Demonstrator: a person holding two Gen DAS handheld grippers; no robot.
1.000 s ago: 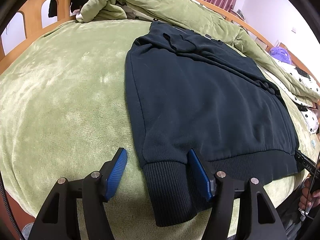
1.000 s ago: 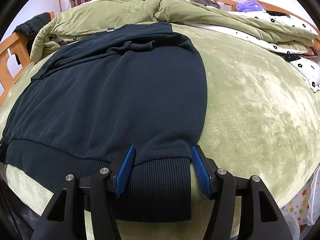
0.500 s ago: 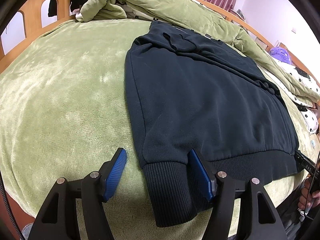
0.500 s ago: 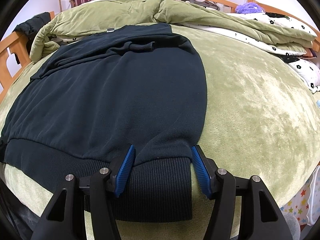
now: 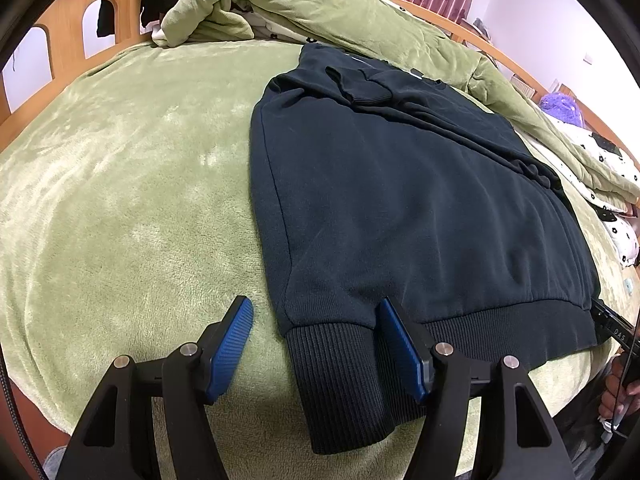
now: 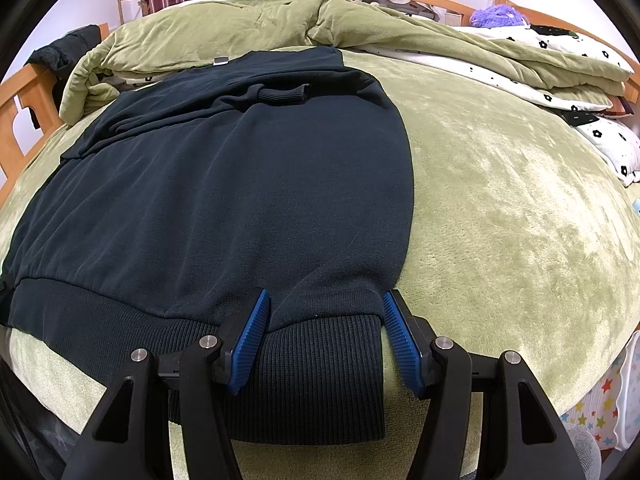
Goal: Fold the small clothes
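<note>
A dark navy sweatshirt (image 5: 400, 208) lies flat on a green plush bed cover (image 5: 120, 200), sleeves folded in over the body, ribbed hem toward me. It also shows in the right wrist view (image 6: 224, 200). My left gripper (image 5: 316, 320) is open, its blue pads astride the hem's left corner (image 5: 336, 368). My right gripper (image 6: 324, 316) is open, its pads astride the hem's right corner (image 6: 320, 360). Neither pad pair presses the cloth.
A rolled green duvet (image 6: 260, 20) lies along the far side of the bed. A wooden bed rail (image 5: 60, 28) stands at the left. A flower-print quilt (image 6: 560, 64) and a purple plush toy (image 6: 496, 14) lie at the far right.
Both grippers have stayed nearly still over the hem corners. The left one has shifted very slightly; the sweatshirt has not moved.
</note>
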